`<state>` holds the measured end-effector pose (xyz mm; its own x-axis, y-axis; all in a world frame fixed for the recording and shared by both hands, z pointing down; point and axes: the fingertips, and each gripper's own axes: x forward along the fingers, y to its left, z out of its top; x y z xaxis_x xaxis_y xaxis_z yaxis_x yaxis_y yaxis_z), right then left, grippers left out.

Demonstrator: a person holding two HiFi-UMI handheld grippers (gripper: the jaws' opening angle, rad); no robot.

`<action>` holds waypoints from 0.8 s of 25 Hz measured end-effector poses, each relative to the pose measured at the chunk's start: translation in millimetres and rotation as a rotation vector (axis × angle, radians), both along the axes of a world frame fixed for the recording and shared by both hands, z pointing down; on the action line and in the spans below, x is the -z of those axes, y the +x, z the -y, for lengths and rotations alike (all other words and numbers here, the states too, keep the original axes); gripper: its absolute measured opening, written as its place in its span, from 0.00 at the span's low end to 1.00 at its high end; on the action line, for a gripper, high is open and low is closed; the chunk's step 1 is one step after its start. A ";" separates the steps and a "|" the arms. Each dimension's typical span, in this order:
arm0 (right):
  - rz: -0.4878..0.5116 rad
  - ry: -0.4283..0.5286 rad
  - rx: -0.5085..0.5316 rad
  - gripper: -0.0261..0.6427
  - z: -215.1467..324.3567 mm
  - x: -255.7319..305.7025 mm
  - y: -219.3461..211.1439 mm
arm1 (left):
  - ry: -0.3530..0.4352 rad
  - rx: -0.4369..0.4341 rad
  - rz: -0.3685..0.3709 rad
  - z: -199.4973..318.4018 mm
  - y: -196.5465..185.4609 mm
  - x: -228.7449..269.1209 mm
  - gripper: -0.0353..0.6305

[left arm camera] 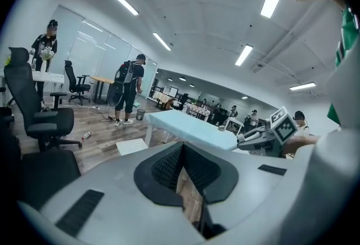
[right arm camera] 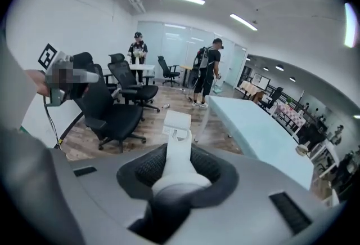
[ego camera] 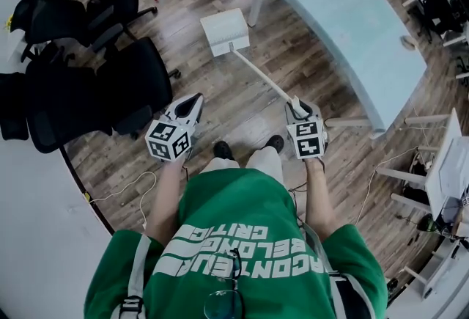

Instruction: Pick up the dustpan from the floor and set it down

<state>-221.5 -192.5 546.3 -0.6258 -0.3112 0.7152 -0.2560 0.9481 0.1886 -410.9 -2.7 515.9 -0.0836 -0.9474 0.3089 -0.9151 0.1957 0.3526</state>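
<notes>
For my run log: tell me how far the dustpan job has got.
Done: the right gripper has its jaws closed on the handle. In hand: the dustpan hangs at the handle's far end over the wood floor, near the pale table; whether it clears the floor I cannot tell. The left gripper is empty, jaws apart. Left: setting it down.
</notes>
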 end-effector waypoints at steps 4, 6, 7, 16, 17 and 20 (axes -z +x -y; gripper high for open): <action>0.060 0.048 0.013 0.21 -2.8 46.0 -6.1 | 0.005 0.000 0.006 -0.8 1.6 3.9 0.04; 0.083 0.063 0.017 0.21 -4.4 61.0 -7.4 | 0.008 0.000 0.008 -1.8 2.9 4.8 0.04; 0.093 0.067 0.018 0.21 -4.9 66.3 -7.9 | 0.009 0.000 0.008 -2.2 3.4 5.0 0.04; 0.087 0.120 0.030 0.21 -7.4 80.1 -7.6 | 0.006 -0.004 0.002 -5.1 8.0 3.1 0.04; 0.083 0.119 0.028 0.21 -7.4 79.2 -7.4 | 0.007 -0.005 0.001 -5.0 7.5 3.1 0.04; 0.071 0.119 0.022 0.21 -7.7 76.5 -5.7 | 0.007 -0.007 0.003 -4.6 6.2 3.7 0.04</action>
<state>-227.1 -184.8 469.8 -0.6813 -0.3765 0.6278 -0.2518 0.9258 0.2819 -404.8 1.8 512.2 -0.0777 -0.9502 0.3017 -0.9177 0.1864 0.3509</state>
